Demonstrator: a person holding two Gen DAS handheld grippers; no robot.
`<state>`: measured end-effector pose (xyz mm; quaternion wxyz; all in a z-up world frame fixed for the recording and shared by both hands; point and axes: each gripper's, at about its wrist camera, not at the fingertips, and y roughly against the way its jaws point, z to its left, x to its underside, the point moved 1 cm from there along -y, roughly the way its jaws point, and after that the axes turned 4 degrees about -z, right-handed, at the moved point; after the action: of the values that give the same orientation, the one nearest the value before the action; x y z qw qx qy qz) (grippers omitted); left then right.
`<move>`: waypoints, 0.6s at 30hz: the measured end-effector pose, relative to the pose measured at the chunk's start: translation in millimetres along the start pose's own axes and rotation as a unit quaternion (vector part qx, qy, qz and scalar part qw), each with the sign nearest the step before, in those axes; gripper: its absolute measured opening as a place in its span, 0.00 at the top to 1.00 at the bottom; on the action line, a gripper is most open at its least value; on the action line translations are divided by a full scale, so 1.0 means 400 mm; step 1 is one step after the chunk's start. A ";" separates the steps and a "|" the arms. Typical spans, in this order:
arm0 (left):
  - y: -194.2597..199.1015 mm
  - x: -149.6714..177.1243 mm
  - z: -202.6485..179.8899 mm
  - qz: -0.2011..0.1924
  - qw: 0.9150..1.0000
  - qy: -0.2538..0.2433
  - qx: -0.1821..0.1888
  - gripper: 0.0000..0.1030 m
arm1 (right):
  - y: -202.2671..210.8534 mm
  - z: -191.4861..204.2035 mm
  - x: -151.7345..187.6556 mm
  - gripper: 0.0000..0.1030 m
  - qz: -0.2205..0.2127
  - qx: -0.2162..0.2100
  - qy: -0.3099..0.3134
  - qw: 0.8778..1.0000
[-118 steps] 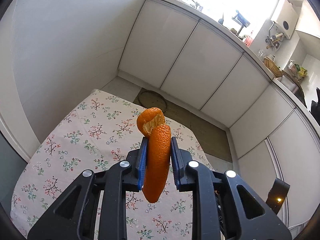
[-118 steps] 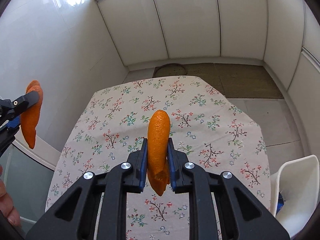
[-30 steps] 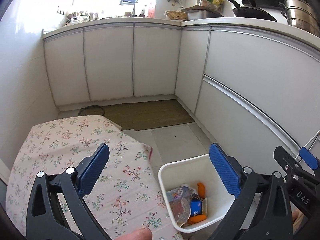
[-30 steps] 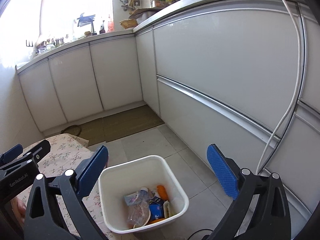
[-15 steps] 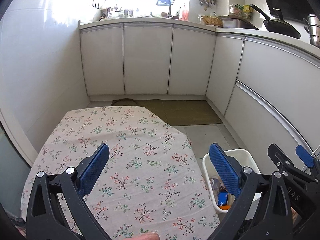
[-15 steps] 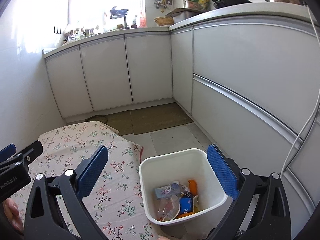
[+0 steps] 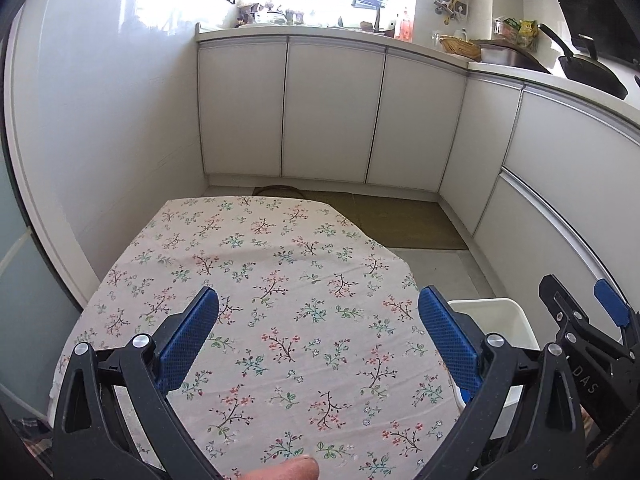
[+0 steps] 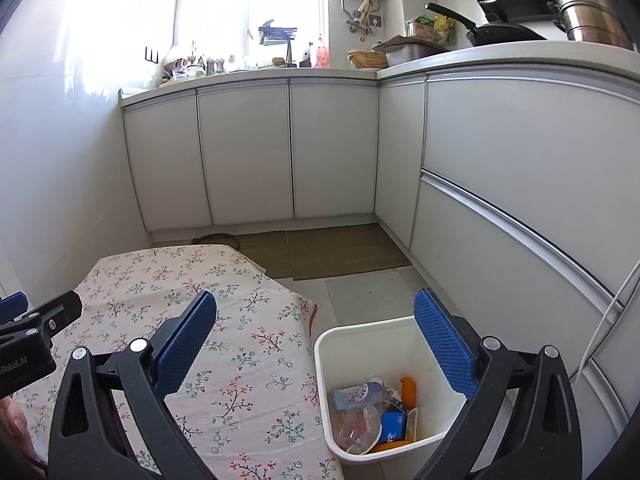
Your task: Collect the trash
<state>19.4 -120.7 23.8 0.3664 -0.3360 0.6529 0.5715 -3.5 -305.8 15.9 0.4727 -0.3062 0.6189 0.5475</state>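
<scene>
My left gripper (image 7: 318, 332) is open and empty above the table with the floral cloth (image 7: 280, 264). My right gripper (image 8: 316, 332) is open and empty, over the table's right edge and the white trash bin (image 8: 348, 336) on the floor. The bin holds two orange peels (image 8: 408, 390), a clear plastic bottle (image 8: 360, 394), a blue carton (image 8: 392, 420) and other scraps. The bin's rim also shows in the left wrist view (image 7: 492, 312), with the right gripper's fingers (image 7: 608, 308) beside it. The left gripper's finger (image 8: 40, 316) shows at the left of the right wrist view.
White kitchen cabinets (image 8: 248, 152) run along the back and right. A brown mat (image 8: 340, 252) lies on the tiled floor. A white cable (image 8: 608, 320) hangs at the right. The worktop carries pans (image 8: 500, 32) and kitchenware. A white wall (image 7: 100, 120) stands left of the table.
Earlier each gripper was shut on an orange peel; now both are open and the peels lie in the bin. Over the last second both views have swung left toward the table.
</scene>
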 end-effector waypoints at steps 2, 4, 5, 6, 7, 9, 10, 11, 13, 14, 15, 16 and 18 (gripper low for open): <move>-0.002 0.003 0.003 0.002 1.000 -0.001 -0.003 0.07 | 0.000 0.004 0.003 0.07 0.001 -0.003 0.002 1.000; -0.003 0.004 0.006 0.001 1.000 -0.001 -0.006 0.07 | -0.001 0.012 0.005 0.07 0.002 -0.006 0.004 1.000; -0.002 0.004 0.007 0.001 1.000 -0.001 -0.008 0.07 | -0.002 0.015 0.006 0.07 0.002 -0.006 0.005 1.000; -0.001 0.003 0.009 0.000 1.000 -0.001 -0.010 0.07 | -0.003 0.016 0.007 0.07 0.003 -0.006 0.006 1.000; -0.001 0.003 0.009 -0.001 1.000 -0.001 -0.012 0.07 | -0.004 0.016 0.008 0.07 0.004 -0.007 0.006 1.000; -0.002 0.003 0.011 0.000 1.000 -0.001 -0.014 0.07 | -0.006 0.015 0.008 0.07 0.006 -0.007 0.007 1.000; -0.004 0.004 0.012 0.000 1.000 -0.001 -0.015 0.07 | -0.006 0.016 0.009 0.07 0.008 -0.007 0.007 1.000; -0.006 0.003 0.013 0.001 1.000 -0.002 -0.015 0.07 | -0.007 0.017 0.010 0.07 0.009 -0.007 0.008 1.000; -0.008 0.004 0.011 0.002 1.000 -0.003 -0.017 0.07 | -0.008 0.017 0.012 0.07 0.010 -0.006 0.009 1.000; -0.008 0.004 0.010 0.002 1.000 -0.003 -0.017 0.07 | -0.008 0.016 0.011 0.07 0.010 -0.006 0.009 1.000; -0.008 0.004 0.009 0.001 1.000 -0.004 -0.018 0.07 | -0.008 0.016 0.011 0.07 0.010 -0.006 0.009 1.000; -0.009 0.003 0.009 0.001 1.000 -0.005 -0.018 0.07 | -0.008 0.015 0.012 0.07 0.010 -0.006 0.009 1.000; -0.009 0.003 0.006 0.000 1.000 -0.006 -0.017 0.07 | -0.010 0.013 0.012 0.07 0.012 -0.006 0.008 1.000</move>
<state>22.2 -118.7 20.9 0.3646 -0.3391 0.6406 0.5846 -0.3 -300.9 10.3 0.4595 -0.3057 0.6230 0.5542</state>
